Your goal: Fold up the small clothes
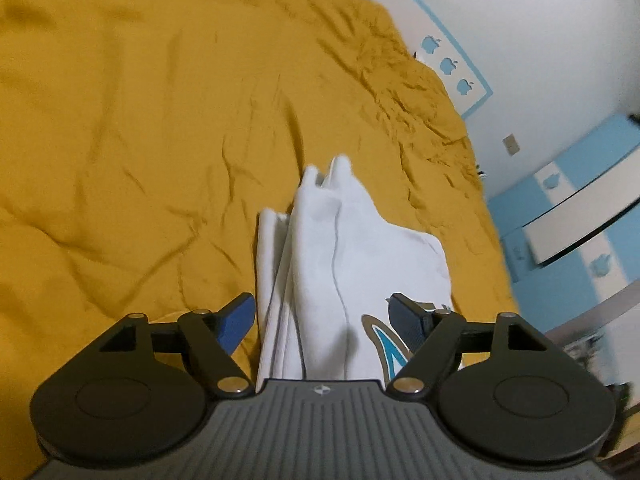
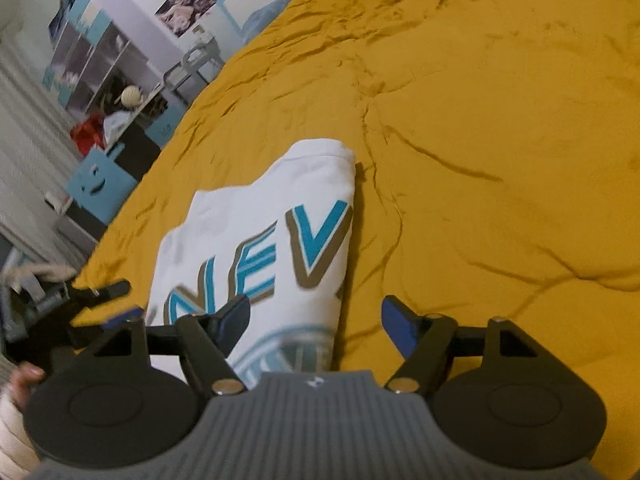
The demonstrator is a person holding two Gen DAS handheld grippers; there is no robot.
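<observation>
Between your left gripper's (image 1: 322,320) blue pads, which are standing well apart and gripping nothing, the white garment (image 1: 344,264) is lying bunched into soft ridges on the mustard bedspread (image 1: 140,140), with several layered edges showing along its left side. Your right gripper (image 2: 316,322) is likewise spread wide and holding nothing; its left finger is hovering over the printed front of the same garment (image 2: 256,240), where the blue and tan letters (image 2: 280,260) are reading across the cloth, while its right finger is hanging over bare bedspread (image 2: 500,120). You are looking at something that appears light, limp and thin: it is likely going to sag and drape from whatever point you are lifting, and it is probably not going to hold a crease unless you are pressing it flat against the bed. Nothing about it seems fragile, though the stacked layers may slide over one another and the soft quilt under it may give as you are pinching. You are better off taking hold at an edge or corner than in the middle, so consider the folded far end (image 2: 332,152) for the right side and the layered edges near your left finger for the left side, catching all layers together. Whether the garment is touching either set of pads is not something these views are settling.
</observation>
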